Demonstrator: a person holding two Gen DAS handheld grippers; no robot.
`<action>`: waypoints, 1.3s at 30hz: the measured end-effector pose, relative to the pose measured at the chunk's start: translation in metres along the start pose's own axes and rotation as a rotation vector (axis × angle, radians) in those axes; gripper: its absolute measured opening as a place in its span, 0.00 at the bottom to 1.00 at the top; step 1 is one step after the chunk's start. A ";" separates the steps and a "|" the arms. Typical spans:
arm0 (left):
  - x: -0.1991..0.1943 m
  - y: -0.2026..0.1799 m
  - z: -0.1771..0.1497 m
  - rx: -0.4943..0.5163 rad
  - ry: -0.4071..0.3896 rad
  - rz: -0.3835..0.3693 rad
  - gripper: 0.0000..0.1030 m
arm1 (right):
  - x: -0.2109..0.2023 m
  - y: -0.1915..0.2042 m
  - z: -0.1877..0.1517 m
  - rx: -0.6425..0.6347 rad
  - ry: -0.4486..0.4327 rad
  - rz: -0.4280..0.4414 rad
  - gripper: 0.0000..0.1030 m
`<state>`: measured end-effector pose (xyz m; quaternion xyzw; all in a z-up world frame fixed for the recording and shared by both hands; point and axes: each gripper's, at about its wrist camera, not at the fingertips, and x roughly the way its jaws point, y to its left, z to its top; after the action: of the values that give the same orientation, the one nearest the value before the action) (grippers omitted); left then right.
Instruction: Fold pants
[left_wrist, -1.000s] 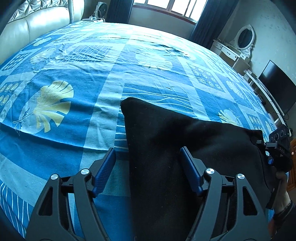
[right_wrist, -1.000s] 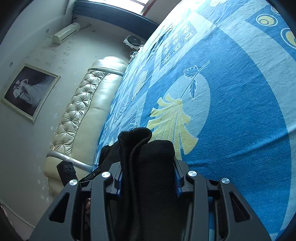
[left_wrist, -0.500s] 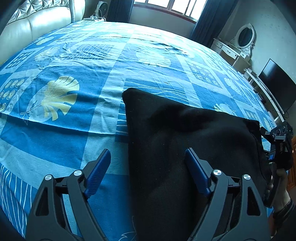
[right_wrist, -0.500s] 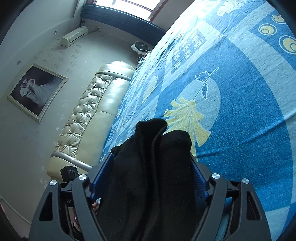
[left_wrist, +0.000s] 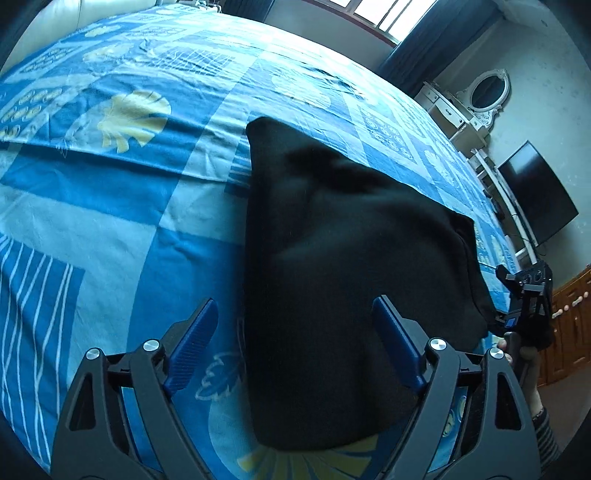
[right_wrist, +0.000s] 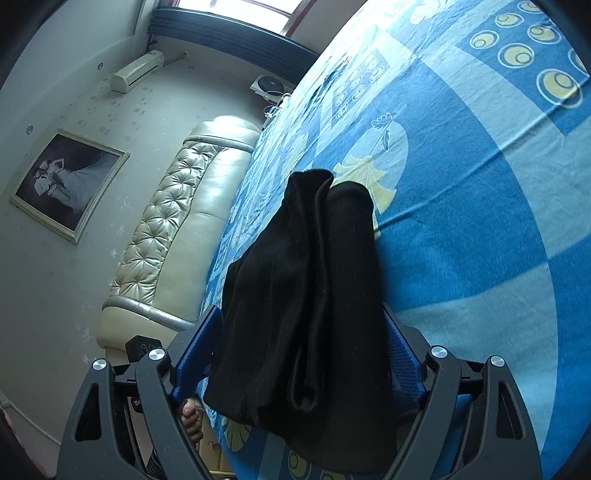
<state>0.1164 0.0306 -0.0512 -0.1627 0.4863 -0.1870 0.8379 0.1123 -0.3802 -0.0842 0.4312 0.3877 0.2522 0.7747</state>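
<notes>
A: Left wrist view first. What do you see?

B: The folded black fabric pants (left_wrist: 332, 266) lie as a thick bundle on the blue patterned bedsheet (left_wrist: 110, 221), near the bed's close edge. The left gripper (left_wrist: 295, 347) has its blue jaws spread wide, one over bare sheet, the other over the cloth, clamping nothing. The bundle's long axis runs from the near edge away toward the window end, its far corner pointing up the bed.

A: And the other tool?

B: The right gripper (left_wrist: 524, 295) shows small at the bundle's right-hand end, just beside the cloth; from here I cannot tell its jaws.

A: Right wrist view, then.

B: The pants (right_wrist: 306, 314) fill the gap between the blue pads (right_wrist: 195, 354) of the right gripper (right_wrist: 299, 354). The jaws stand wide, and the cloth seems to rest between them, not pinched, so I judge it released. The layers show as stacked rolls, pointing toward the padded cream headboard (right_wrist: 177, 236).

A: Which step is this?

B: By my judgement the last fold is laid and both tools have let go. The next move calls for drawing both grippers straight back without snagging an edge, then perhaps pressing the top layer flat.
</notes>
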 end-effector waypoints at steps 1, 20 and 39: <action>-0.002 0.003 -0.007 -0.026 0.013 -0.032 0.83 | -0.002 0.000 -0.004 0.010 0.007 0.008 0.80; -0.021 -0.018 -0.048 0.075 0.019 -0.031 0.34 | -0.020 0.007 -0.052 -0.015 0.101 -0.131 0.35; -0.082 -0.075 -0.097 0.172 -0.162 0.307 0.89 | -0.055 0.077 -0.111 -0.241 -0.003 -0.555 0.78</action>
<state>-0.0179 -0.0055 -0.0017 -0.0290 0.4186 -0.0841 0.9038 -0.0144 -0.3295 -0.0329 0.2141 0.4569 0.0745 0.8602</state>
